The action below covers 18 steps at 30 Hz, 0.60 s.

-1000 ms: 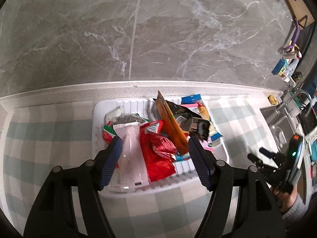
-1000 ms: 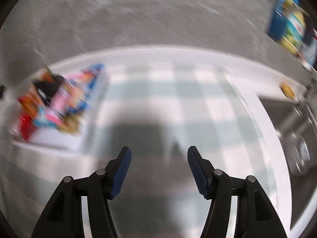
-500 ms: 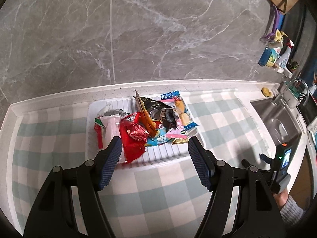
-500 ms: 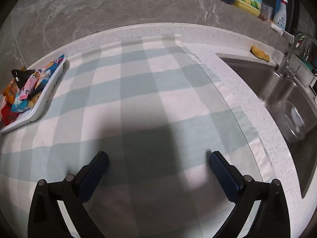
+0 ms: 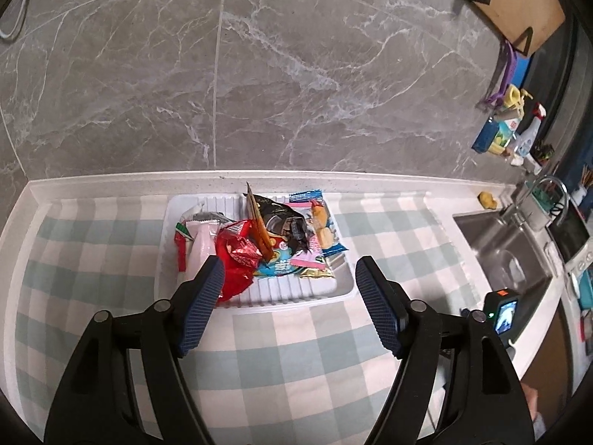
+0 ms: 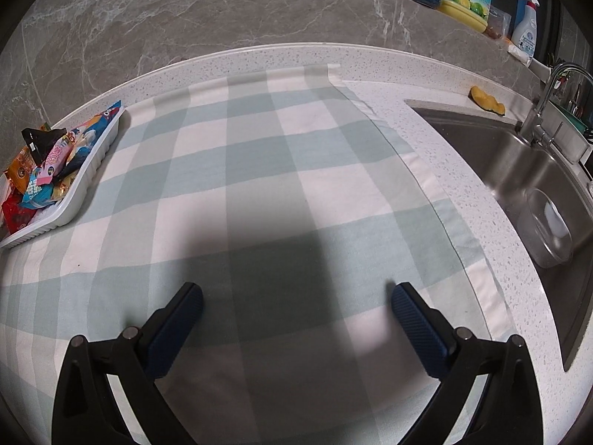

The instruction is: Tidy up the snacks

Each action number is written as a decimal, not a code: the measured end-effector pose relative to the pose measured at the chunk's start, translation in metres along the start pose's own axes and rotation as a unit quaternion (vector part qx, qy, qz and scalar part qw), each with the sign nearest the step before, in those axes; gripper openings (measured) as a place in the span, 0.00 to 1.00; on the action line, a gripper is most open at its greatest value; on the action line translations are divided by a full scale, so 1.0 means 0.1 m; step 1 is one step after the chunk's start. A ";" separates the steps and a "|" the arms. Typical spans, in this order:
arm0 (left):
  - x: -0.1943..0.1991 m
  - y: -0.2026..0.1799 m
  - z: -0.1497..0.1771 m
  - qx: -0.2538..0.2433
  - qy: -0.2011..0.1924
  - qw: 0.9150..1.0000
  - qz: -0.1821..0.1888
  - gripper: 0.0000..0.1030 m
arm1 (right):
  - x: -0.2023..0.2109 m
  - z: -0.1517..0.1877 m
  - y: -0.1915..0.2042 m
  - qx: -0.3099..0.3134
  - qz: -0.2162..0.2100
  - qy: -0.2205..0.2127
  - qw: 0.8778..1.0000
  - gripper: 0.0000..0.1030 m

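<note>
The wall point(image 5: 296, 74) is grey veined stone tile with a dull sheen. The bench point(image 6: 437, 85) is white speckled stone, smooth, under a matt woven checked cloth point(image 6: 259, 170). The tray point(image 5: 296, 293) is ribbed white plastic, slightly glossy. The snack packets point(image 5: 267, 237) are shiny crinkled foil and film. The sink point(image 6: 519, 163) and tap point(image 6: 545, 100) are brushed metal. A clear plastic bowl point(image 6: 548, 226) lies in the sink. The fingertips point(image 6: 415, 326) carry ridged blue rubbery pads on matt black plastic arms.
</note>
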<state>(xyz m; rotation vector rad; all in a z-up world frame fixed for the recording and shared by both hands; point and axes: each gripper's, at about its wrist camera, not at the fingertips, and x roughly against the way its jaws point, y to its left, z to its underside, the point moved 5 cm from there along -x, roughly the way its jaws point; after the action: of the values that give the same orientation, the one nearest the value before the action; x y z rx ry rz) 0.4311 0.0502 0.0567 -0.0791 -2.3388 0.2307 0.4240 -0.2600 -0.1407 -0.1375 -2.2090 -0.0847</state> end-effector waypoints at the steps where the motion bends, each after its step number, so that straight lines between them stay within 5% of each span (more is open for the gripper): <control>1: 0.00 -0.01 0.00 0.001 0.000 1.000 0.003 0.70 | 0.00 0.00 0.00 0.000 0.000 0.000 1.000 1.00; 12: 0.05 -0.12 0.05 -0.017 0.000 1.000 0.017 0.70 | -0.02 -0.04 0.05 -0.011 0.000 0.018 1.000 1.00; 14: 0.04 -0.09 0.06 -0.018 0.003 1.000 0.013 0.70 | 0.08 -0.10 0.21 -0.016 -0.041 0.042 0.998 1.00; 18: 0.02 -0.03 0.08 -0.017 0.003 1.000 0.003 0.70 | 0.72 -0.38 0.80 0.057 -0.088 -0.016 0.994 1.00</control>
<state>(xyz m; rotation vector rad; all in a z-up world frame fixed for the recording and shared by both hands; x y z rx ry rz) 0.4243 0.0467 0.0530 -0.1029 -2.3364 0.1922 0.4222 -0.1805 -0.0594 0.1209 -2.2475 -0.0538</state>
